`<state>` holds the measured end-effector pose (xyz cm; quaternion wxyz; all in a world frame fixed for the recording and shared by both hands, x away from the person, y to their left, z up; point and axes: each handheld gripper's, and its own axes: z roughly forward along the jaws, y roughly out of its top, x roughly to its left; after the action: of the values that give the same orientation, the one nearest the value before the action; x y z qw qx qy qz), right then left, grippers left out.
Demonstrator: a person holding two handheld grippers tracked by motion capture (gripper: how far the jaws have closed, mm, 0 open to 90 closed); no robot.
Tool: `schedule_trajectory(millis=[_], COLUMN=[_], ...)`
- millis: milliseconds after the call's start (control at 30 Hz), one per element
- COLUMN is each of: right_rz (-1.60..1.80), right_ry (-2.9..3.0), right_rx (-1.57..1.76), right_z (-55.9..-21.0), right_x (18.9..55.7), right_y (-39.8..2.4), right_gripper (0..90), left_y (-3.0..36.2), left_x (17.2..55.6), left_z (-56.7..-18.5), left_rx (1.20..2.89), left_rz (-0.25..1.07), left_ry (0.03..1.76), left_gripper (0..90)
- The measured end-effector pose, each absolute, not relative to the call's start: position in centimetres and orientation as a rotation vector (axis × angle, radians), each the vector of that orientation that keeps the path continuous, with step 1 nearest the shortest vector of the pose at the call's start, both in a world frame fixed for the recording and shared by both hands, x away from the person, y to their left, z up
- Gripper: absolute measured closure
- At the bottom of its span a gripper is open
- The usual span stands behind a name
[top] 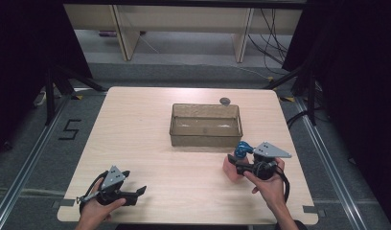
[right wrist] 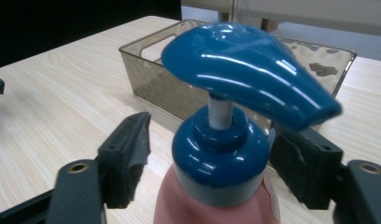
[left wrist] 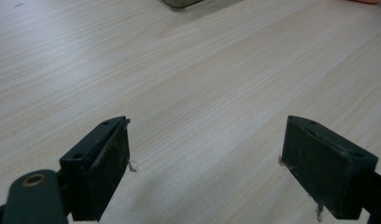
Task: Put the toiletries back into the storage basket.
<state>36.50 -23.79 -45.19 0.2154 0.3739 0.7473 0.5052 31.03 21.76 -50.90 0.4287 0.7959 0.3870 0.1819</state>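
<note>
The right gripper (right wrist: 212, 158) has its jaws spread around the collar of a pink pump bottle (top: 232, 165), not clearly touching it, seemingly lined up to grip it for the smoky bin (top: 206, 139) just behind. The left gripper (left wrist: 205, 163) hangs wide open and empty over bare counter (top: 150, 143), likely waiting its turn

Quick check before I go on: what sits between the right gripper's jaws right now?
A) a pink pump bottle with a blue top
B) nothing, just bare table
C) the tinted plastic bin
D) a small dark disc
A: in the right gripper view the pink pump bottle with its blue pump head stands between the right gripper and its spread jaws, which do not visibly touch it; the bin lies behind.
</note>
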Motion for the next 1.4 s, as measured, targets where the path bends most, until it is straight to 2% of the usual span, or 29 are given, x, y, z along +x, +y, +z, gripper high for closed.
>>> schedule_trajectory(millis=[533,1400], right_rz=[1.4,1.365], right_ry=[2.058,2.044], right_rx=[1.035,1.027], right_z=[-45.34,-45.08], right_x=[36.56,35.97], right_y=[-24.19,-23.62], right_gripper=[49.2,53.6], left_y=[21.68,21.69], left_x=[30.95,30.98], left_z=[-50.9,-50.92], left_rx=[1.984,1.969], left_rz=[0.453,0.46], left_ry=[0.962,0.974], left_gripper=[14.8,14.8])
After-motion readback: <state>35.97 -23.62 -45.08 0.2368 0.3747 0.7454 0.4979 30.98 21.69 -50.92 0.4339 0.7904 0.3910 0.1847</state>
